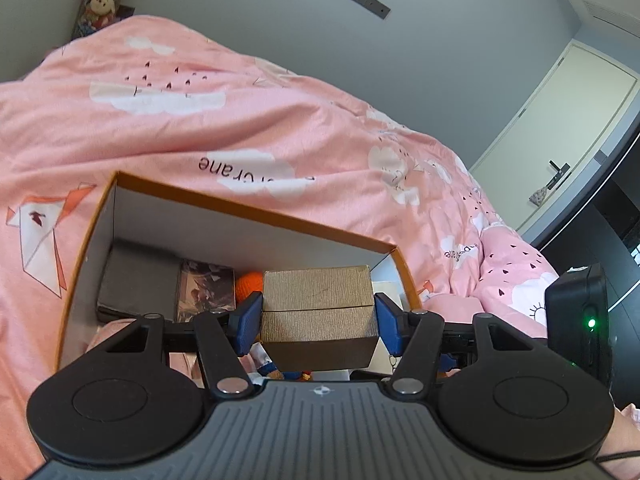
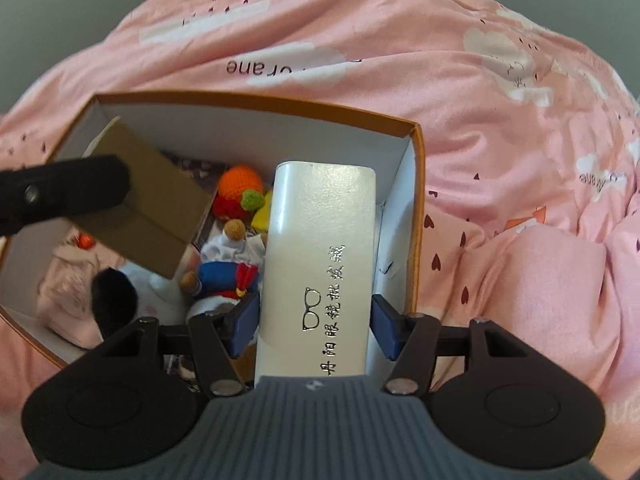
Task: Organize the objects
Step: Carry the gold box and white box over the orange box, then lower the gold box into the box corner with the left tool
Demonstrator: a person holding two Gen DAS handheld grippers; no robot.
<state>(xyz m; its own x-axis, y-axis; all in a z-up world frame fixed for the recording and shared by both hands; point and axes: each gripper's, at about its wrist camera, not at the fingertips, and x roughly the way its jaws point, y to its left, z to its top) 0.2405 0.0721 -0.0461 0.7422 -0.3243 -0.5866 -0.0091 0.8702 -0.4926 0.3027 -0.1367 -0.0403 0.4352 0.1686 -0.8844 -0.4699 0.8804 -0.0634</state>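
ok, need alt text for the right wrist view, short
The right tongs grip a white glasses case over the right end of an open orange box on a pink duvet. Inside lie knitted toys, and the left tongs hold a brown box at the other end.

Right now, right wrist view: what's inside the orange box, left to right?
pink fabric item → brown cardboard box held by the left gripper → crocheted orange fruit → white glasses case in the right gripper → orange box right wall.
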